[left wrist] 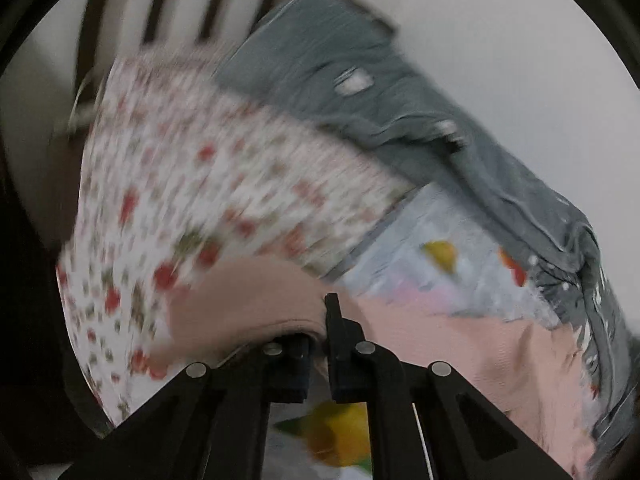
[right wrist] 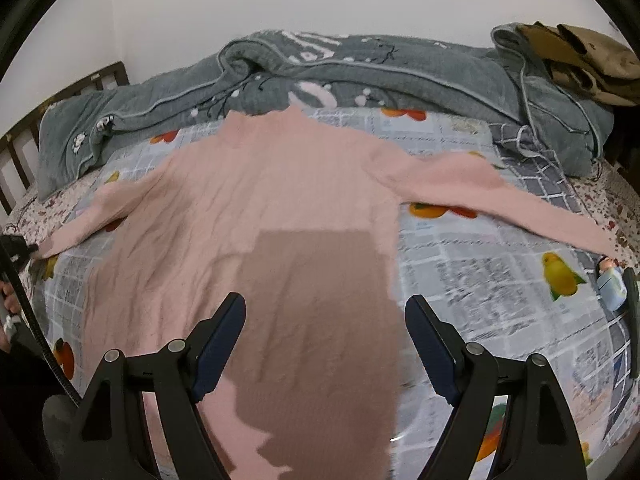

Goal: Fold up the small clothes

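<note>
A pink knit sweater (right wrist: 272, 184) lies spread flat on the bed, both sleeves stretched out to the sides. My left gripper (left wrist: 319, 340) is shut on the end of one pink sleeve (left wrist: 248, 304), whose fabric bunches right at the jaws. In the right wrist view that gripper (right wrist: 18, 248) shows at the far left edge, where the sleeve tip ends. My right gripper (right wrist: 326, 308) hangs open over the sweater's lower body. Nothing is between its fingers, and its shadow falls on the knit.
The sweater lies on a newspaper-print sheet with fruit pictures (right wrist: 480, 272). A grey quilt (right wrist: 360, 76) is bunched along the back. A floral cloth (left wrist: 180, 184) lies by the dark headboard (right wrist: 16, 148). Brown fabric (right wrist: 580, 56) sits at the back right and a small bottle (right wrist: 612, 284) at the right edge.
</note>
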